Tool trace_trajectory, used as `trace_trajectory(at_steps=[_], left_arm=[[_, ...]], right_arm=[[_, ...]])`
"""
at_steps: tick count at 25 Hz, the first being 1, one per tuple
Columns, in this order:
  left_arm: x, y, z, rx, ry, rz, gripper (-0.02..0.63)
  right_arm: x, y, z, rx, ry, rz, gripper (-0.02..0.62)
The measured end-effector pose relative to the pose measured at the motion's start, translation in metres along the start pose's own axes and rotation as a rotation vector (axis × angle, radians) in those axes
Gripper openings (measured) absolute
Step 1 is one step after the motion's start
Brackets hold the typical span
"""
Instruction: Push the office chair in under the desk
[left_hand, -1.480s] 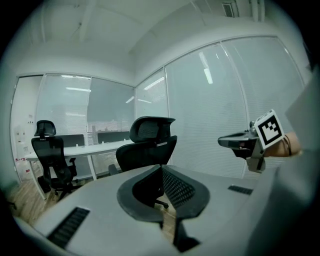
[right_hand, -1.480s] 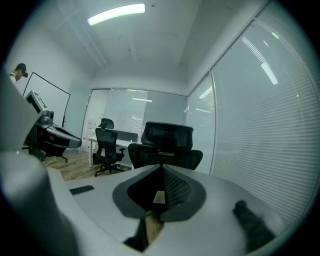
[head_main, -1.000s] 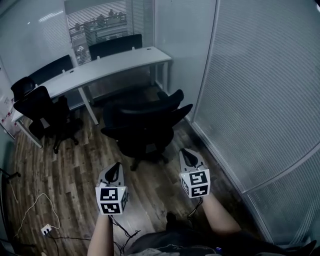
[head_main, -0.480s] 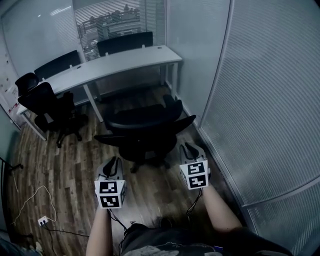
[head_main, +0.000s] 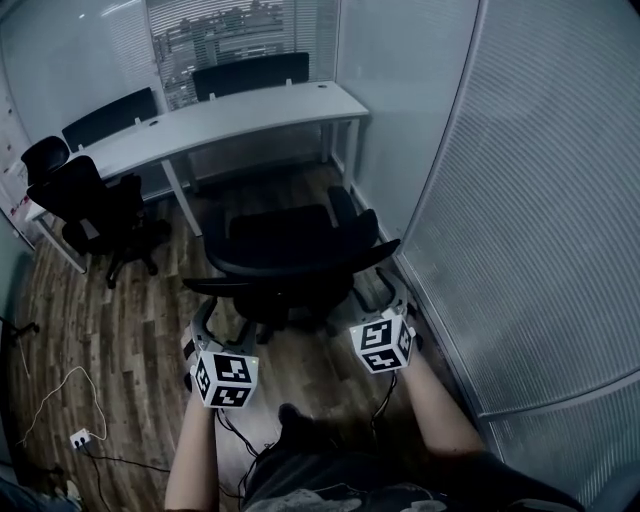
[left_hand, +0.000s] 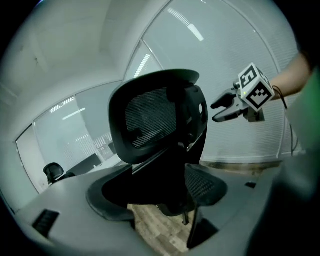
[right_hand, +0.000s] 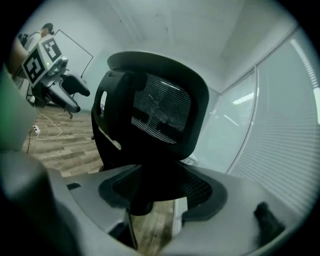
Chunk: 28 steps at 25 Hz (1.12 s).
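Observation:
The black office chair (head_main: 290, 255) stands on the wood floor with its mesh back toward me, a short way out from the white desk (head_main: 230, 115). My left gripper (head_main: 215, 318) is at the left end of the backrest and my right gripper (head_main: 382, 298) at the right end. Both sets of jaws are opening and stand wide. In the left gripper view the backrest (left_hand: 155, 117) fills the middle above my left gripper (left_hand: 160, 210), with the right gripper (left_hand: 225, 107) beyond. In the right gripper view the backrest (right_hand: 160, 110) rises above my right gripper (right_hand: 157, 200). No pad presses on the chair.
A second black chair (head_main: 95, 210) sits at the desk's left end. Dark panels (head_main: 250, 70) stand behind the desk. A frosted glass wall (head_main: 520, 200) runs close along the right. A cable and power strip (head_main: 75, 438) lie on the floor at the lower left.
I have come closer to the chair. Both grippers moved forward to the two ends of the backrest, and their jaws went from shut to wide apart.

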<state>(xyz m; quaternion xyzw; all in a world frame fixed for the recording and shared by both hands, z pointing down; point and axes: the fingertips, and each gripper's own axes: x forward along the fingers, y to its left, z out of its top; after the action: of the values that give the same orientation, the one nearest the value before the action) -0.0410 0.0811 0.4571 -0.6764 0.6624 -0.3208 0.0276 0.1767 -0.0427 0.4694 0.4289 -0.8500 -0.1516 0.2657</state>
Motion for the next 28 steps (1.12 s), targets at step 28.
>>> trace_trajectory(at_steps=[28], left_arm=[[0.114,0.057,-0.027,0.416,0.137,0.0,0.278]], right_arm=[[0.101,-0.035,-0.012,-0.463,0.212,-0.053,0.283]])
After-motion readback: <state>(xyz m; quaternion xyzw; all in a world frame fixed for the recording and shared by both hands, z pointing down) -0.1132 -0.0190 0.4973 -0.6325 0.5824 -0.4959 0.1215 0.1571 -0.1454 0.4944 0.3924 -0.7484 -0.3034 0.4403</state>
